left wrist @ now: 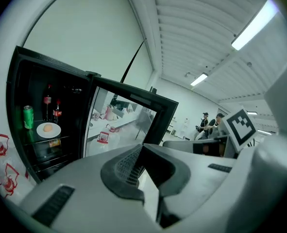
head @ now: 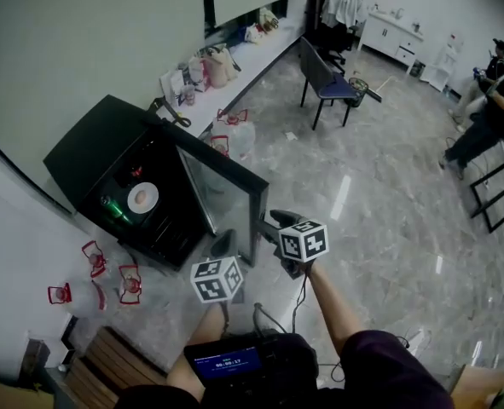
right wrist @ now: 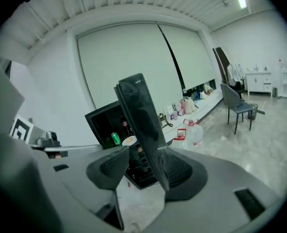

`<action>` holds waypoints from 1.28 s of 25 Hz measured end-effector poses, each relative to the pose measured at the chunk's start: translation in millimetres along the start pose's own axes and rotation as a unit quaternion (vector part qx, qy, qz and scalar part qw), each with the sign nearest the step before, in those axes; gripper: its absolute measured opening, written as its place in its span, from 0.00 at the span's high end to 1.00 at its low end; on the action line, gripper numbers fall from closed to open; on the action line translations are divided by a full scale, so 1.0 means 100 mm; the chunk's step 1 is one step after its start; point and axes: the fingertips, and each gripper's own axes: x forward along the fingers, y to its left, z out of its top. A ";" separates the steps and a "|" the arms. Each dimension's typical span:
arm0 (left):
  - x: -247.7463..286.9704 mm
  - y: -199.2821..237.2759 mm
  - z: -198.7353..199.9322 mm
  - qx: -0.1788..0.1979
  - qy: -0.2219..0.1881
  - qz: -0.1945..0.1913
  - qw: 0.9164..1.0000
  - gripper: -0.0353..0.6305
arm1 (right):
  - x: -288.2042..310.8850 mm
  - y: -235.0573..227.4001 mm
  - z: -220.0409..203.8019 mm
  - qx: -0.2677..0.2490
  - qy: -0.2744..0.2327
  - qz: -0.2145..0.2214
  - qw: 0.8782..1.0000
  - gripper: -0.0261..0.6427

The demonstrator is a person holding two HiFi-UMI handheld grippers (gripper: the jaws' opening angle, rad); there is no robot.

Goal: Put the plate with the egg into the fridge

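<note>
The plate (left wrist: 56, 131) with the egg (left wrist: 47, 127) already sits on the fridge (head: 89, 147) shelf at ten o'clock, so the left claw (left wrist: 142, 152) is pinched empty while the right claw (right wrist: 145, 161) gapes wide astride the door (right wrist: 138, 110) edge.

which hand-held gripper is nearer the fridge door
Right. The right hand-held gripper has the fridge door between its open jaws; the left hand-held gripper, shut, is short of it.

Left gripper (head: 224, 242) jaws together, right gripper (head: 279, 220) jaws apart, both held out side by side.
</note>
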 end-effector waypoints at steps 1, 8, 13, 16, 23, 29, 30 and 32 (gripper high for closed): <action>0.00 -0.04 0.02 0.000 -0.002 0.004 1.000 0.93 | 0.01 -0.02 0.11 -0.019 -0.001 -0.002 1.000 0.65; -0.06 -0.06 0.03 -0.006 -0.019 0.046 0.999 0.93 | 0.11 0.02 0.34 -0.130 0.004 -0.006 0.991 0.65; -0.13 0.03 0.02 -0.014 -0.025 0.072 0.997 0.93 | 0.14 0.20 0.28 -0.140 0.002 0.014 0.990 0.65; -0.26 0.07 -0.03 -0.014 -0.024 0.081 0.996 0.93 | 0.13 0.43 0.17 -0.141 0.002 0.033 0.989 0.65; -0.82 0.49 -0.12 -0.020 -0.027 0.116 0.993 0.93 | 0.23 1.22 -0.08 -0.142 0.001 0.088 0.986 0.65; -1.39 1.02 -0.14 -0.042 -0.041 0.157 0.986 0.93 | 0.47 2.03 -0.34 -0.129 0.029 0.166 0.977 0.65; -1.49 1.10 -0.14 -0.045 -0.046 0.163 0.985 0.93 | 0.49 2.16 -0.39 -0.116 0.032 0.182 0.976 0.65; -1.67 1.25 -0.11 -0.051 -0.055 0.174 0.982 0.93 | 0.53 2.35 -0.45 -0.090 0.034 0.210 0.973 0.67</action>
